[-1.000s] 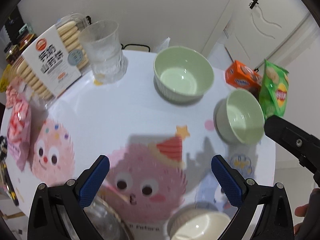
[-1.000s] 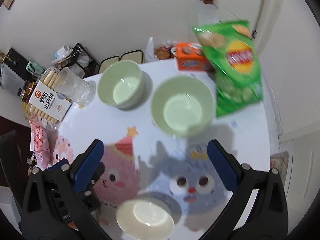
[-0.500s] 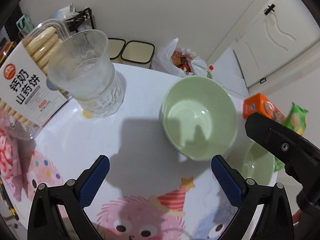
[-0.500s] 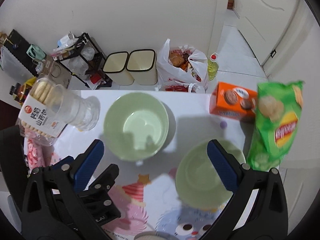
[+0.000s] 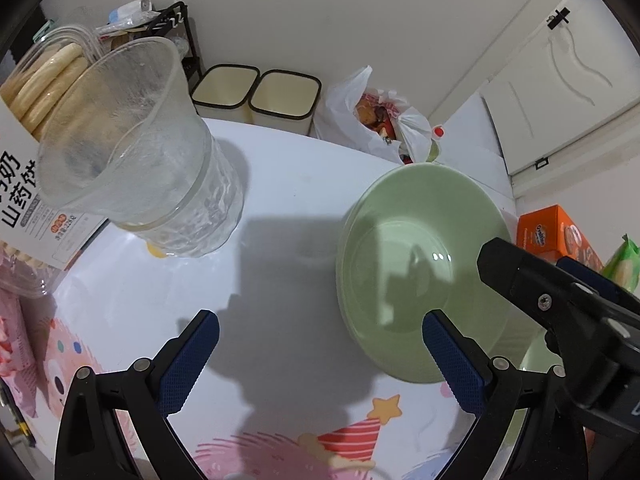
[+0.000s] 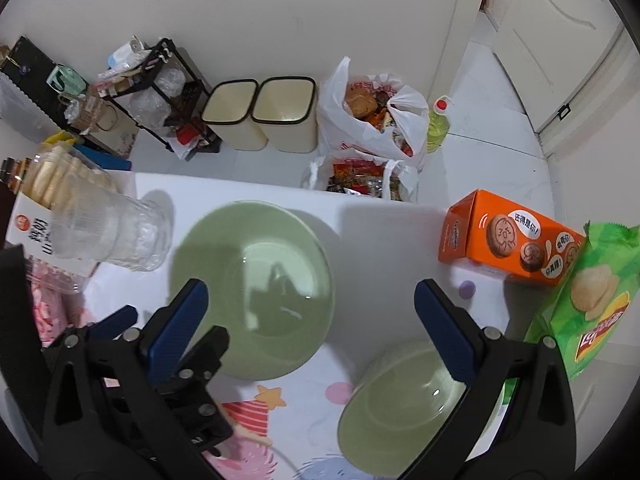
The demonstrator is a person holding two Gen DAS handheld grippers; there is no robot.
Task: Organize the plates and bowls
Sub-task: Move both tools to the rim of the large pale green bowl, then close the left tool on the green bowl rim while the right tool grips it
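Both grippers spread wide and empty above the table (image 5: pixel 304 184). Left gripper (image 5: pixel 320 356) with blue fingers apart, near a green bowl (image 5: pixel 416 272) just on its right; right finger (image 5: pixel 452 364) over the near rim of this bowl, touching or not cannot be told. Right gripper (image 6: pixel 312 320) also apart, between the same bowl (image 6: pixel 256 288) on the left and a second green bowl (image 6: pixel 400 408) at the near right, under its right finger (image 6: pixel 444 336). Far left on the table: a clear glass (image 5: pixel 148 160) with a plastic cup inside, just beside a pack of biscuits (image 5: pixel 36 128). Far right: an orange box (image 6: pixel 508 236) and a green chips bag (image 6: pixel 592 300), touching each other. On the floor beyond: two cream bins (image 6: pixel 260 116) and white plastic bags (image 6: pixel 372 120).
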